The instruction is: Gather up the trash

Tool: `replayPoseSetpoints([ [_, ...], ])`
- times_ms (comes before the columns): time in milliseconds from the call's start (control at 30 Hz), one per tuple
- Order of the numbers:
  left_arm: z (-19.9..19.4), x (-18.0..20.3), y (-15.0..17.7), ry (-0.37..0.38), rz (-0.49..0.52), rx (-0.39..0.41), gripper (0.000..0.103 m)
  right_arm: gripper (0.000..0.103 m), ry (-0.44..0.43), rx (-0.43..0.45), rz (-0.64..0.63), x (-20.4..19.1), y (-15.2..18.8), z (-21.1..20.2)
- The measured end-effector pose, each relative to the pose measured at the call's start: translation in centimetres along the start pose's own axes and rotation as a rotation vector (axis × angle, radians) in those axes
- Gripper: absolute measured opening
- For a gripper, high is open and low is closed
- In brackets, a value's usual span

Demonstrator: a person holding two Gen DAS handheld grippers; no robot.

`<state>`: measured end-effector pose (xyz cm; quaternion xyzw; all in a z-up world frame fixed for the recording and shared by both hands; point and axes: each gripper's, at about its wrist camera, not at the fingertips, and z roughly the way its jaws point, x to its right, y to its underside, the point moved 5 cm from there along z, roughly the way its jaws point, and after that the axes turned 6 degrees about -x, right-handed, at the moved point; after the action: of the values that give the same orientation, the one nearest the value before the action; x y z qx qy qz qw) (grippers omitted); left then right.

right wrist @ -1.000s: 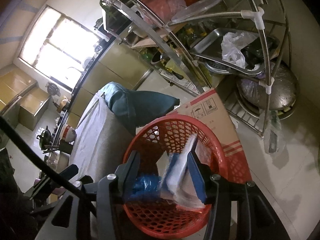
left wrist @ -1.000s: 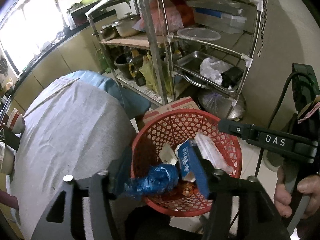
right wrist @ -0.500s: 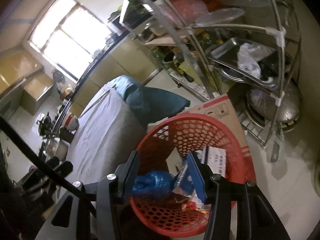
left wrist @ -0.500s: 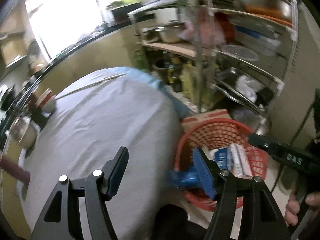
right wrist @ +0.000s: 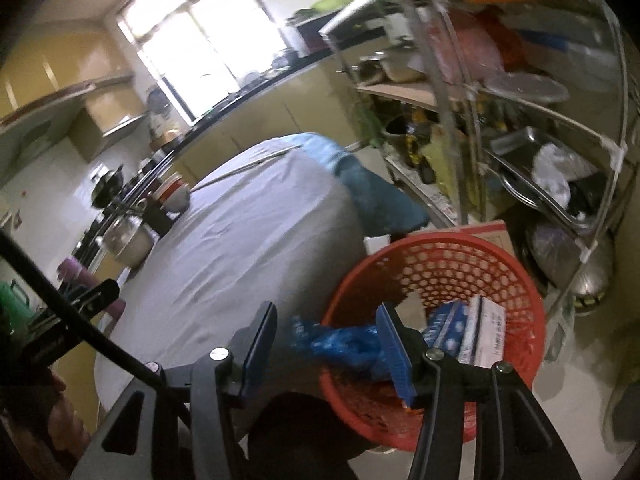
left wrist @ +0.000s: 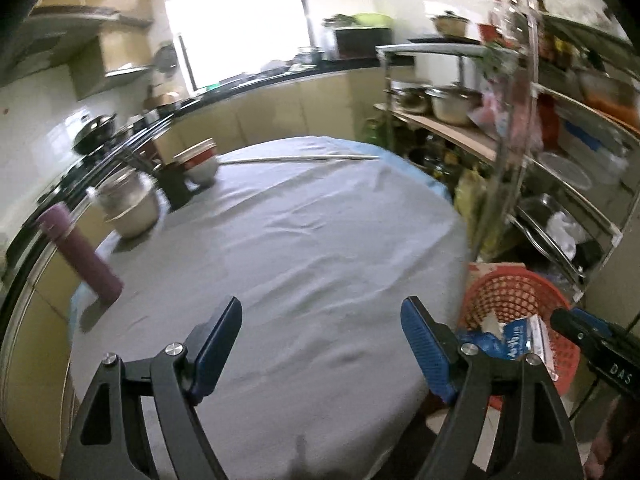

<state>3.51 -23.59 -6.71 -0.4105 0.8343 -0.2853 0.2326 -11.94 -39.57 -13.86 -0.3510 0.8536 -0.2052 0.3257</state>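
1. Kitchen w/ bright window at back; round tabletop (left wrist: 320,240) under a grey cloth fills the mid of both views.
2. Trash sits in the red basket (right wrist: 460,256) on the floor, just beside the tabletop edge & in front of the metal rack (left wrist: 560,184). Inside we see a blue plastic bag (right wrist: 344,344) hanging over the near rim, plus white/blue wrappers (right wrist: 472,328).
3. Our left tongs (left wrist: 320,344) have just been opening; they stand spread wide over the cloth, nothing betw. them.
4. Our right tongs (right wrist: 324,352) have opened a bit too. Jaws are apart above the basket's near rim; the blue bag shows in the gap but lies in the basket, pads not pressing it.
5. Cardboard box (right wrist: 488,232) is right behind the basket.
6. Far side of tabletop: stacked bowls (left wrist: 200,160), a lidded pot (left wrist: 128,204), a purple flask (left wrist: 80,256), tilted in the fisheye. Long thin stick (left wrist: 300,157) lies across the back.
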Motion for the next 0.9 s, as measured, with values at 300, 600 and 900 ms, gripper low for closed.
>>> replayPoseSetpoints([
  [300, -2.4, -6.2, 2.5, -0.154, -0.089, 0.025, 0.082, 0.058, -0.069, 0.035, -0.164, -8.2, 0.5, -1.1],
  [600, -4.0, -11.5, 4.7, -0.210, -0.198, 0.033, 0.083, 0.059, -0.128, 0.038, -0.283, -14.6, 1.8, -0.9],
  [900, -5.0, -14.9, 6.8, -0.274, -0.273, 0.022, 0.083, 0.059, -0.166, 0.025, -0.362, -19.0, 3.2, -0.7],
])
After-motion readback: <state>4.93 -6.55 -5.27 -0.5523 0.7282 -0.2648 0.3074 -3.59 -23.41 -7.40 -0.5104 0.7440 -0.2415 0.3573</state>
